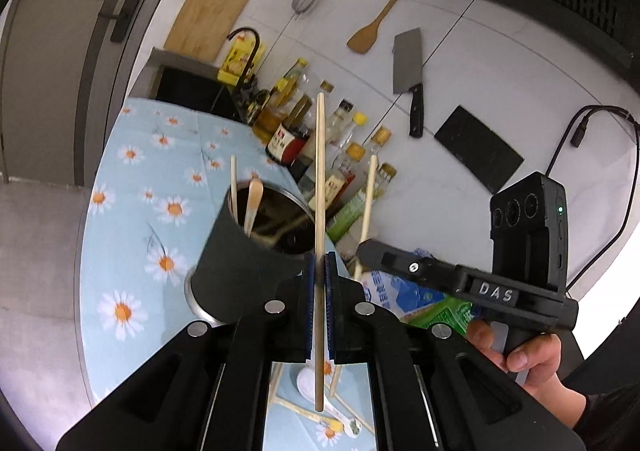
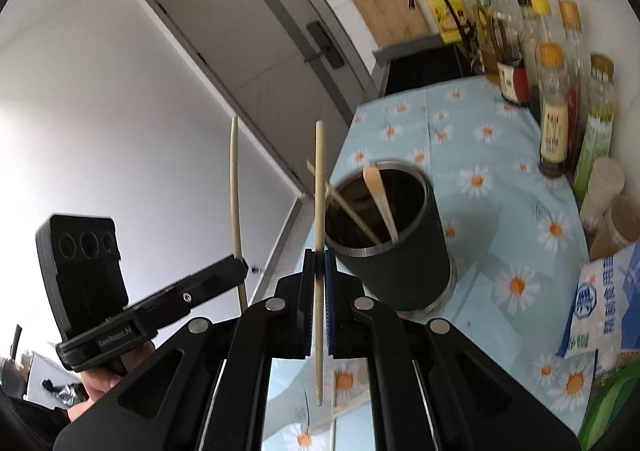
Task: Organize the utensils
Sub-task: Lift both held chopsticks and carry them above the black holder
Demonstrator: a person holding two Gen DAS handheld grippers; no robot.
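While each gripper is clamped shut on a single wooden chopstick, the left gripper (image 1: 320, 263) holds its chopstick (image 1: 319, 179) upright beside the dark utensil holder (image 1: 240, 263); the right gripper (image 2: 319, 263) holds its chopstick (image 2: 319, 191) likewise, above the floral bench (image 2: 500, 179).
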